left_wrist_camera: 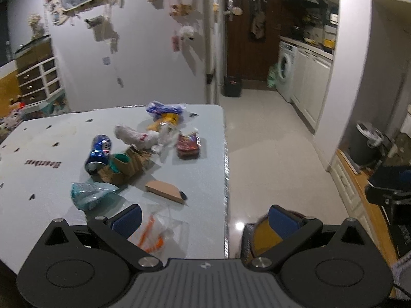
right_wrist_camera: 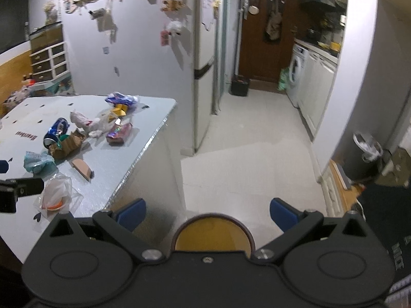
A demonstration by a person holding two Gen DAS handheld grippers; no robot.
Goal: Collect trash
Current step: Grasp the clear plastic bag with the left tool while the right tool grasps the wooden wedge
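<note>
Trash lies on a pale table [left_wrist_camera: 46, 205]: a crushed blue can [left_wrist_camera: 99, 154], torn brown cardboard with a teal cup [left_wrist_camera: 123, 165], a teal wrapper [left_wrist_camera: 87, 192], a brown cardboard wedge [left_wrist_camera: 165, 190], a clear bag with orange print [left_wrist_camera: 156, 233], a dark red snack packet [left_wrist_camera: 188, 145], white crumpled plastic [left_wrist_camera: 136, 136], and yellow and blue wrappers [left_wrist_camera: 164, 115]. My left gripper [left_wrist_camera: 205, 220] is open and empty over the table's near right corner. My right gripper [right_wrist_camera: 208, 214] is open and empty, right of the table [right_wrist_camera: 133, 159], above a round yellow bin [right_wrist_camera: 213, 236].
The yellow bin also shows below the table edge in the left wrist view [left_wrist_camera: 264, 238]. A white tiled floor [right_wrist_camera: 251, 154] runs to a kitchen with a washing machine [right_wrist_camera: 298, 71]. A grey lined bin [right_wrist_camera: 366, 154] stands at the right. A fridge [right_wrist_camera: 203, 64] stands behind the table.
</note>
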